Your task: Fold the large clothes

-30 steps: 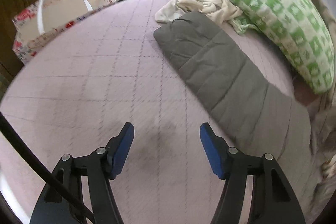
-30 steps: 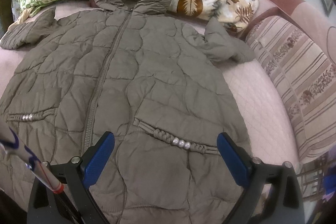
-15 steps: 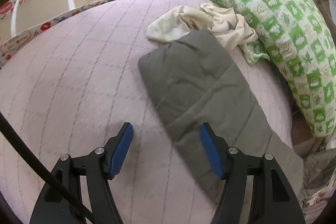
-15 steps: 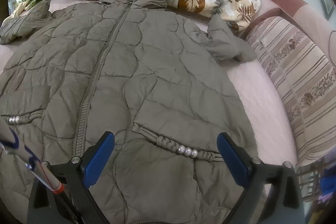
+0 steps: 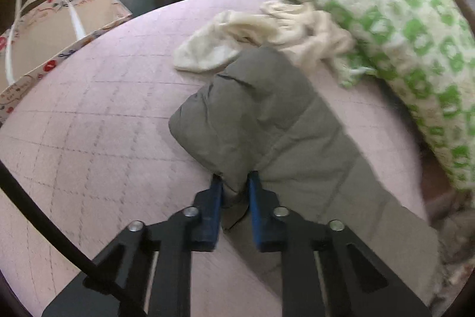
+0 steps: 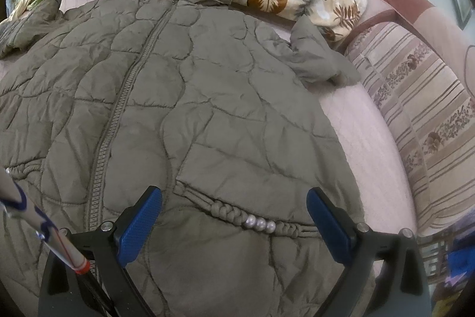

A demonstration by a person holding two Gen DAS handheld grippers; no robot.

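Since a second ago the left gripper [image 5: 233, 178] has slid across the bed [image 5: 98, 132] to the sleeve [image 5: 252, 121], and its fingers, then wide apart, now pinch the sleeve's edge at lower centre. That grip probably starts the first fold, sleeve over body. Lower in the right view, the right gripper [image 6: 234, 198] hovers with fingers apart above the jacket [image 6: 184, 85], which lies spread flat, zipped, hood at the top. Far upper left in the left view, a bag [image 5: 53, 25] stands open; nothing shows inside.

Soft daylight, fisheye bending at edges, left wrist view motion-blurred
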